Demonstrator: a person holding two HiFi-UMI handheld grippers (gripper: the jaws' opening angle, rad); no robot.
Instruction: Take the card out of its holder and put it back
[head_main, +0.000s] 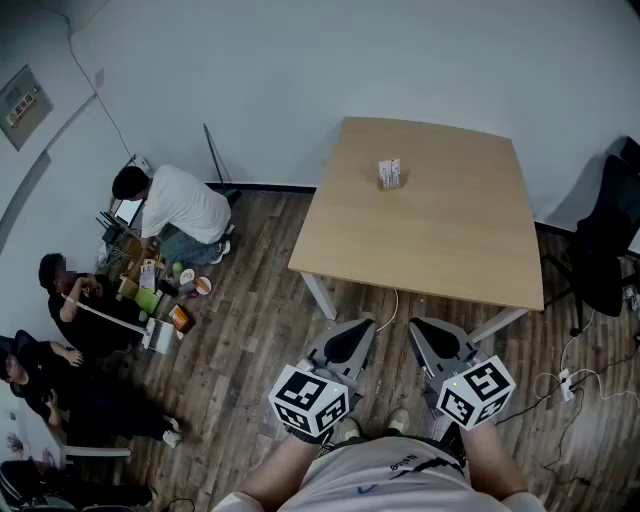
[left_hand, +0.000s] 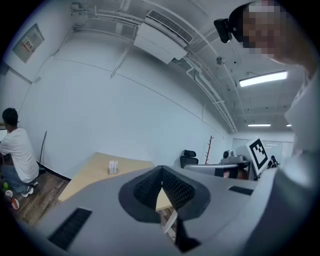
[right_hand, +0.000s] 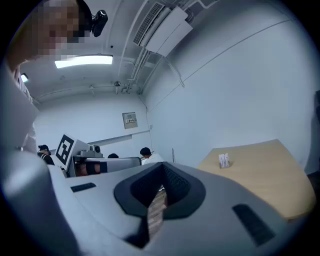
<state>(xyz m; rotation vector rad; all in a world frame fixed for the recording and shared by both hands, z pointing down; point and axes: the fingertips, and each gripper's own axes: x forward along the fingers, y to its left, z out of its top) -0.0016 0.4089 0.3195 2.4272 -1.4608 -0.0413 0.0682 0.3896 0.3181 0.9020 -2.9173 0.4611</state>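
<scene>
— Light wood table in the head view, bare apart from the holder near the far edge with the card standing up in it. Both tools sit low down by the person's body, over the plank floor and just short of the table's near edge, so well away from the card.

— ok, and the jaws? holding anything?

— Nope. From above, the left gripper and right gripper both look pinched together. Off to the left there's a person in a white shirt crouched by some clutter, and a dark chair stands on the right.

— what does the left gripper view say?

— Jaws fully closed, pads meeting at the tip, nothing between them, just a bit of table and floor showing through the gap below. The holder is tiny in the distance on the table, left of the jaws.

— and the right one?

— Same deal in the right gripper view: tips touching, nothing gripped, floor planks visible under them. The holder is over on the right, card upright in it, far across the table.
</scene>
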